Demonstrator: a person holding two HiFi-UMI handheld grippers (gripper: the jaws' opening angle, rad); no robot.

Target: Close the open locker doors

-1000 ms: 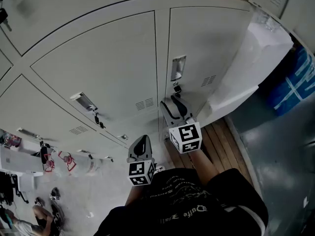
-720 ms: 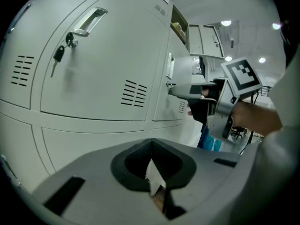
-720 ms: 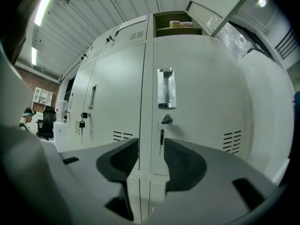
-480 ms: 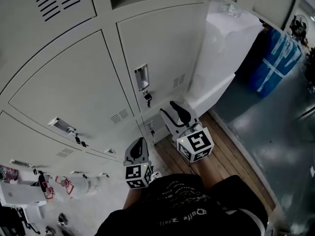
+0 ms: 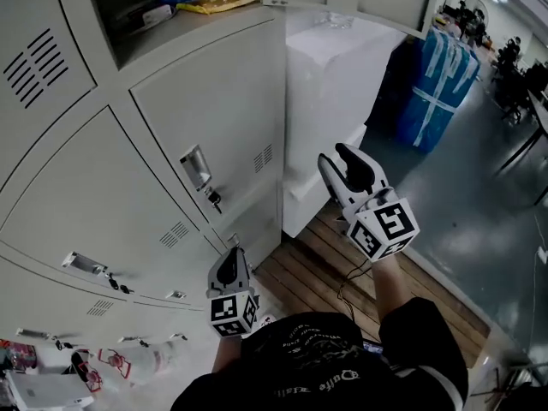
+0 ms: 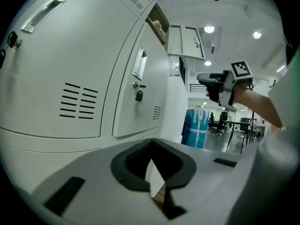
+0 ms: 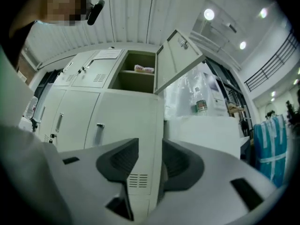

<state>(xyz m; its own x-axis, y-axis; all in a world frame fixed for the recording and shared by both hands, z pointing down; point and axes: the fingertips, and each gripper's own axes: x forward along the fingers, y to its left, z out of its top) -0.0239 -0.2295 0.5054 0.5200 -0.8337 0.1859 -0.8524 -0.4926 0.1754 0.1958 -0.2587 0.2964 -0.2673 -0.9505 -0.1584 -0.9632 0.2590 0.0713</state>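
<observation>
left gripper: low centre of the head view, close to the lower lockers. We see its jaws together with nothing between them.
right gripper: raised at centre right of the head view, jaws apart and empty. In the right gripper view we see the locker bank's corner edge through the gap, well away from the jaws.
open door: top centre of the right gripper view, swung out to the right of its compartment. Neither gripper touches it.
open compartment: upper left of the head view, top row, dark inside. A yellow packet lies near its front edge; we can't make out the things further in.
closed doors: fill the left half of the head view below the compartment, all shut, with vents and handles. A small lock hangs under one handle.
white block: top centre of the head view, just beside the locker bank, wrapped in clear film. A bottle stands on top of it.
blue bundle: upper right of the head view, beyond the white block, on the grey floor.
pallet: wooden slats at the foot of the white block, between the two grippers in the head view.
</observation>
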